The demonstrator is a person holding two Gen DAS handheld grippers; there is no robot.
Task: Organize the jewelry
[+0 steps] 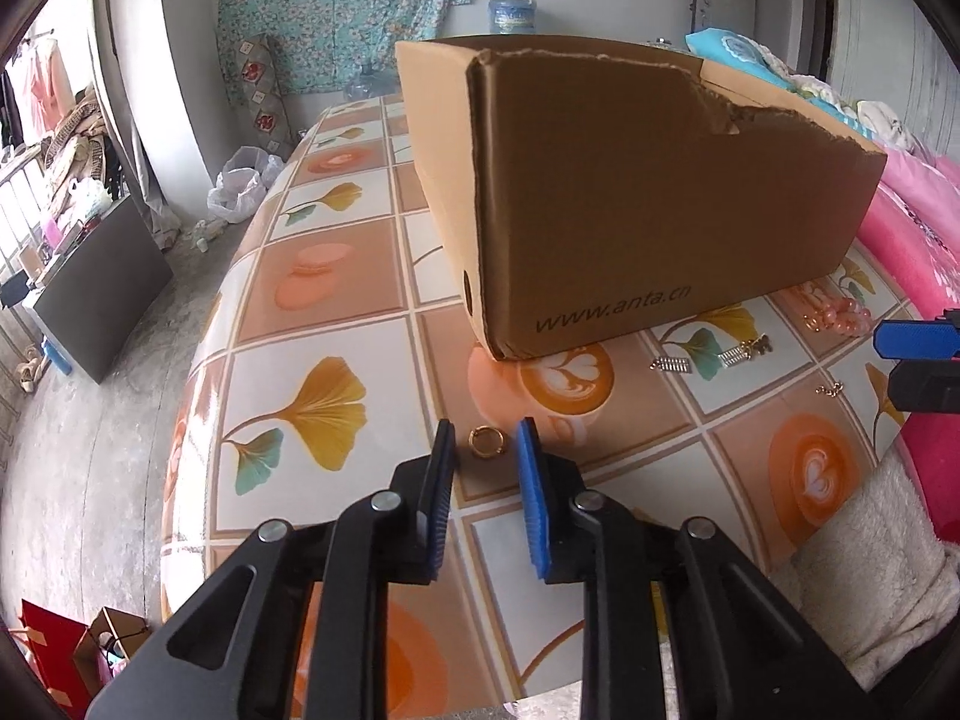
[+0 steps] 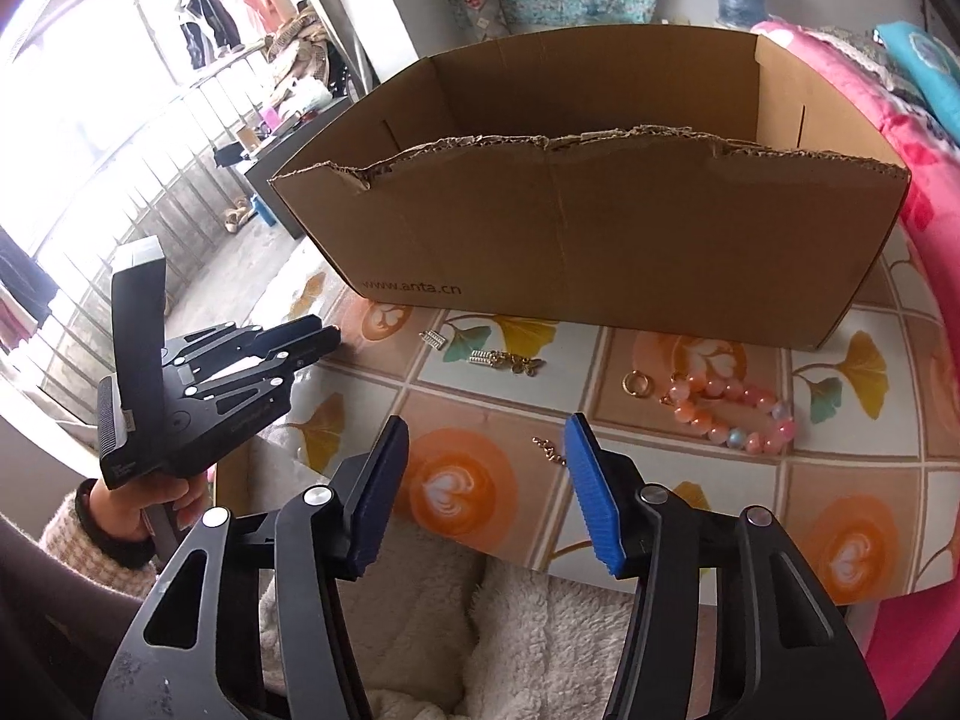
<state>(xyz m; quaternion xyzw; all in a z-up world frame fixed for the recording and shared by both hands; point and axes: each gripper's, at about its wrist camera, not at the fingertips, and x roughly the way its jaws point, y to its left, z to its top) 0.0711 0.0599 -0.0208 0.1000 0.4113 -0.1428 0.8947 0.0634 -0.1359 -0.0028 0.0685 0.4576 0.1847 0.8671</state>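
A small gold ring lies on the patterned tablecloth between the tips of my left gripper. A narrow gap shows on each side of it, so the pads do not press it. My right gripper stands open over the table's near edge, and a short gold chain piece lies just off its blue fingertip. Farther right lie a pink bead bracelet and a second gold ring. Two silver clips and a gold charm lie in front of the open cardboard box.
The box fills the back of the table. A hand holds the left gripper at the table's left edge. A white fluffy cloth lies below the near edge, and pink bedding lies to the right.
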